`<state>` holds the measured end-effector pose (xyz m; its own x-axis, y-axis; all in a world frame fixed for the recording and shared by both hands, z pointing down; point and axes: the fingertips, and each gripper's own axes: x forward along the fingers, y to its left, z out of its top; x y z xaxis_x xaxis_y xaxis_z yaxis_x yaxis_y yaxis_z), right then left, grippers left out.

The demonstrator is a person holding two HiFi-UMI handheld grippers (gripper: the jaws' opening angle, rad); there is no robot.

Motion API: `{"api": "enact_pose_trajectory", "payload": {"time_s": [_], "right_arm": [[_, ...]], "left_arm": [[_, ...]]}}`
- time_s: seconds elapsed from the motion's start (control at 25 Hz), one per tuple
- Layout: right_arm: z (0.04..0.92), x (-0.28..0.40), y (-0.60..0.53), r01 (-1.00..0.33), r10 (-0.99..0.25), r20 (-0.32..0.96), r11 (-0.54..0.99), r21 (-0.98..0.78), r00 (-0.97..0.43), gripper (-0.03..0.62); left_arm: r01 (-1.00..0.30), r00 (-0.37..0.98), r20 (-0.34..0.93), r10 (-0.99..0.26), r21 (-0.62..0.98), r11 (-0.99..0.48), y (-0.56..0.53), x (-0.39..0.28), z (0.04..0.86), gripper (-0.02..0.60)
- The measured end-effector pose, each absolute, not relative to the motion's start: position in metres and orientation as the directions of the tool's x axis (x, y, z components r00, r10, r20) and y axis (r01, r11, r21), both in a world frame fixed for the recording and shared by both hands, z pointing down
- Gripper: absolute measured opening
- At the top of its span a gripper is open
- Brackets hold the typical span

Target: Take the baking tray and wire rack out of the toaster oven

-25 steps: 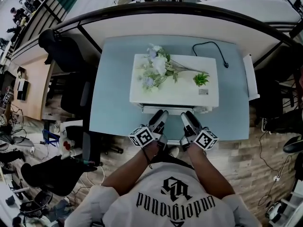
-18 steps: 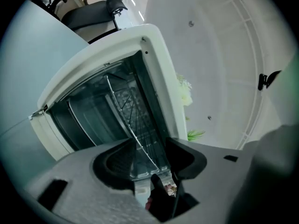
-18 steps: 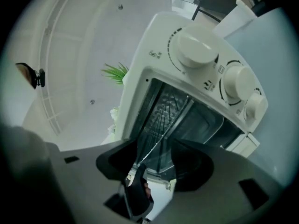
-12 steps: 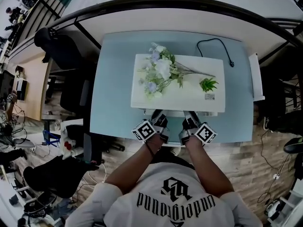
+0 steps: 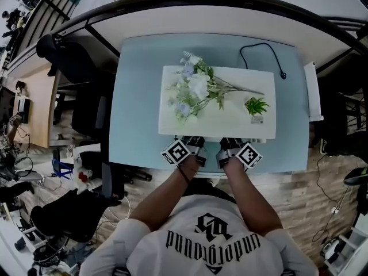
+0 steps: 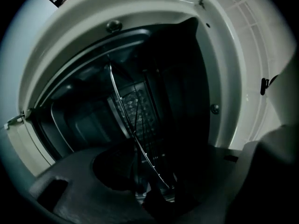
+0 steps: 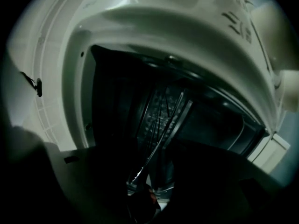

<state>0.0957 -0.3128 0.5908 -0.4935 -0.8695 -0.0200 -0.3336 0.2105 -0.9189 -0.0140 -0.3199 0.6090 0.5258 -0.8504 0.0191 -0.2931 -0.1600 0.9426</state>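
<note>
One bouquet atop toaster oven (cable behind)

You stand at a pale blue surface in the middle of the frame. Wood-plank floor lies lower right, a dark office chair upper left, a curved dark rail across the top.
</note>
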Motion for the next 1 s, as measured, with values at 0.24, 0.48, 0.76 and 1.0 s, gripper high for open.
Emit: {"api": "enact_pose_trajectory", "payload": {"time_s": [0.24, 0.48, 0.76, 1.0], "right_arm": [[0.605, 0.097, -0.317, -0.326, -0.886, 0.028, 0.140, -0.935, -0.462, 0.172], [0.595, 0.097, -0.320, -0.332, -0.886, -0.004, 0.178, -0.926, -0.463, 0.019], [0.598, 0.097, -0.319, -0.345, -0.886, 0.008, 0.173, -0.922, -0.464, 0.012], [0.605, 0.099, -0.304, -0.352, -0.884, 0.041, 0.142, -0.925, -0.465, 0.011]], "left_arm": [[-0.273, 0.523, 0.003, -0.852, 0.948, -0.164, -0.325, -0.014, 0.608, 0.139], [-0.279, 0.511, 0.020, -0.859, 0.950, -0.143, -0.326, -0.016, 0.614, 0.014], [-0.314, 0.515, 0.042, -0.856, 0.939, -0.143, -0.326, -0.016, 0.615, 0.009], [-0.311, 0.510, 0.050, -0.859, 0.942, -0.129, -0.313, -0.016, 0.616, 0.005]]}}
